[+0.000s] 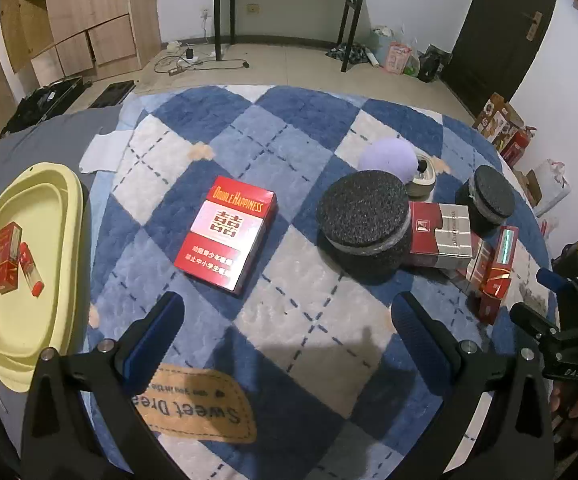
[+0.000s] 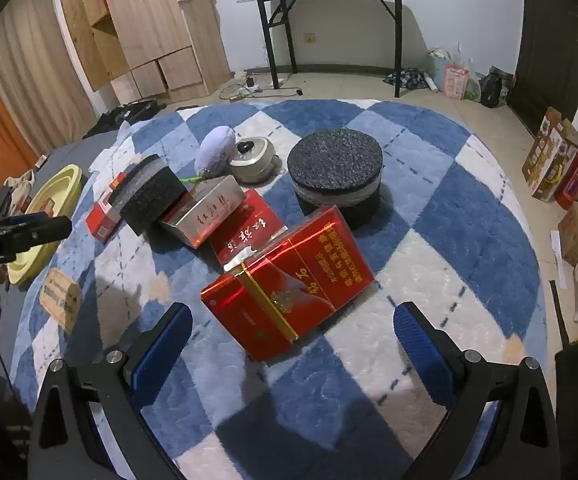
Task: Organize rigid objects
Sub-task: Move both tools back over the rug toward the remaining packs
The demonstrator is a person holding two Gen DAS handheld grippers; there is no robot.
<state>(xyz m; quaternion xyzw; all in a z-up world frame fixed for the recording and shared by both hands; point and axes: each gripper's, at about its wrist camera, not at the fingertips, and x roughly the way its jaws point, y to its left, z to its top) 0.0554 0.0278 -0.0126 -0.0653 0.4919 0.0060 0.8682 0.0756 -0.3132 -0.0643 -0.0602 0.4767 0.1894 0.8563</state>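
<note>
— Red is most of what I see. My left claw (image 1: 287, 320) hangs spread wide with nothing between its blue pads, above the blue-and-white checked rug (image 1: 289, 152). Ahead of it the Double Happiness pack (image 1: 227, 234) lies flat, face up, its long axis running away from me and leaning to the right, the lettered end farther off.

— And your other hand?

— My right claw (image 2: 293, 332) is just as wide apart and just as empty. Between and just beyond its pads lies the glossy red pack (image 2: 289, 280), flat, its long axis slanting from near-left to far-right, the gold-banded end nearer me. Its far edge rests against another red pack (image 2: 249, 228) behind it.

— What else is in that pile?

— One silver box (image 2: 209, 210) tilted against the black foam block (image 2: 149, 192), and a big round black foam disc (image 2: 337, 168) standing to the right. Behind them sit a lilac puff (image 2: 215, 150) and a small cream pot (image 2: 251, 160).

— Anything sorted?

— On my left, the yellow tray (image 1: 55, 184) lies just off the rug's edge, holding two small red packs (image 1: 13, 258) side by side, both lengthwise along the tray.
</note>
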